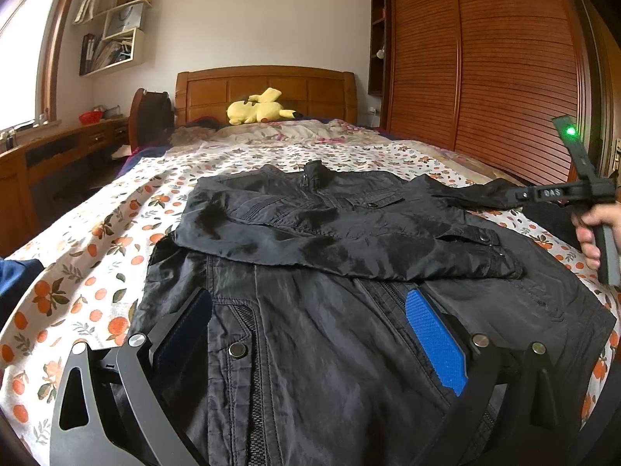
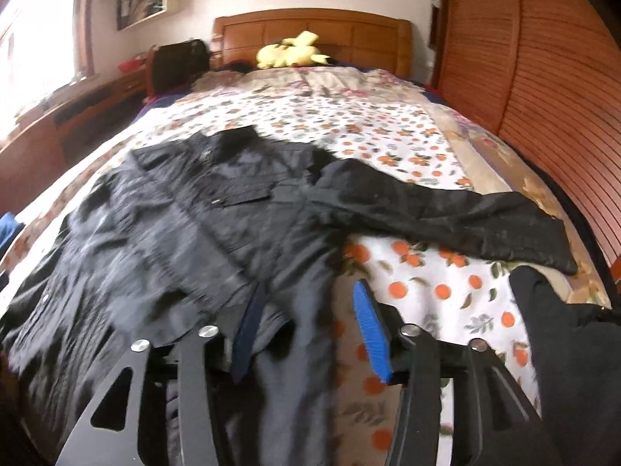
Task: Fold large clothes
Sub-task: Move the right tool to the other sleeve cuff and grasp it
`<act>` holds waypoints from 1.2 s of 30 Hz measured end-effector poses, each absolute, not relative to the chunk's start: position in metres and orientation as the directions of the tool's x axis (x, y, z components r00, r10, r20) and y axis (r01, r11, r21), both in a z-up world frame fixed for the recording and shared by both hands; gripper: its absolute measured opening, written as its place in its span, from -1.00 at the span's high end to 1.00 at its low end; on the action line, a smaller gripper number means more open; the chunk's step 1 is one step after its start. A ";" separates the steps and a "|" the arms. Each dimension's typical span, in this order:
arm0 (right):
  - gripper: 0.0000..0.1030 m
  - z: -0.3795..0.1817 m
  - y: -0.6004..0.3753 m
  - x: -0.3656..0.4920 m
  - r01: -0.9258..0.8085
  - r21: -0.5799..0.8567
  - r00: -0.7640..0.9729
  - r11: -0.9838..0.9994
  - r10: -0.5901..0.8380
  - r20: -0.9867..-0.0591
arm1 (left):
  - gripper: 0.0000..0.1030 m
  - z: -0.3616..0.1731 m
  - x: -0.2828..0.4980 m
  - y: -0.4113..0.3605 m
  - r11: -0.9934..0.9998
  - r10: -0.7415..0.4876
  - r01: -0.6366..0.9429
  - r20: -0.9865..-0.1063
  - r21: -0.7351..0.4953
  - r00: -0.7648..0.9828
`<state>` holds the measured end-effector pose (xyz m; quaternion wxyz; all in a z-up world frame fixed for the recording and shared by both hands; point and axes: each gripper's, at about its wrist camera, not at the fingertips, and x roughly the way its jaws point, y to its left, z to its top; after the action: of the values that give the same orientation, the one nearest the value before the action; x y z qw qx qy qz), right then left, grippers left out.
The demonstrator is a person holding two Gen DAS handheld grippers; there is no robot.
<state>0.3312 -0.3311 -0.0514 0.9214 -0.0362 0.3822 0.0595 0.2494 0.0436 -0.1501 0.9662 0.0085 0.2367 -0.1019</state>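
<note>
A bed w/ an orange-print sheet point(image 1: 116, 240) is filling a bedroom; wooden headboard point(image 1: 268, 91) is standing at the far end, slatted wooden wardrobe doors point(image 1: 504, 58) are running along the right, a desk point(image 1: 58, 151) and window are sitting on the left, wall shelves point(image 1: 112, 35) are hanging above. A yellow plush toy point(image 1: 258, 108) is lying by the headboard. The black jacket point(image 1: 330, 252) is lying flat across the near half of the bed, thin shiny fabric w/ zips and snap buttons, one sleeve point(image 1: 349, 240) lying folded across the chest, the other sleeve point(image 2: 446, 209) stretching out to the right over the sheet. Left gripper point(image 1: 310, 330) is hovering over the jacket's lower front, blue-padded jaws spread wide, nothing between them. Right gripper point(image 2: 306, 330) is hanging over the jacket's right edge, jaws apart, pads not pressing on the cloth. A hand point(image 1: 594, 233) is gripping its handle
</note>
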 end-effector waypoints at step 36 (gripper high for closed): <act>-0.29 -0.125 -0.437 0.490 0.248 0.239 0.580 0.939 0.054 -0.813 | -0.95 -0.153 0.252 0.039 0.977 -0.202 0.212 -0.471 -0.033 0.859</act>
<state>0.4897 -0.4373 -0.1246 0.8732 0.1659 0.4550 -0.0554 0.2522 0.0395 -0.1533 0.9640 0.0102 0.2430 -0.1074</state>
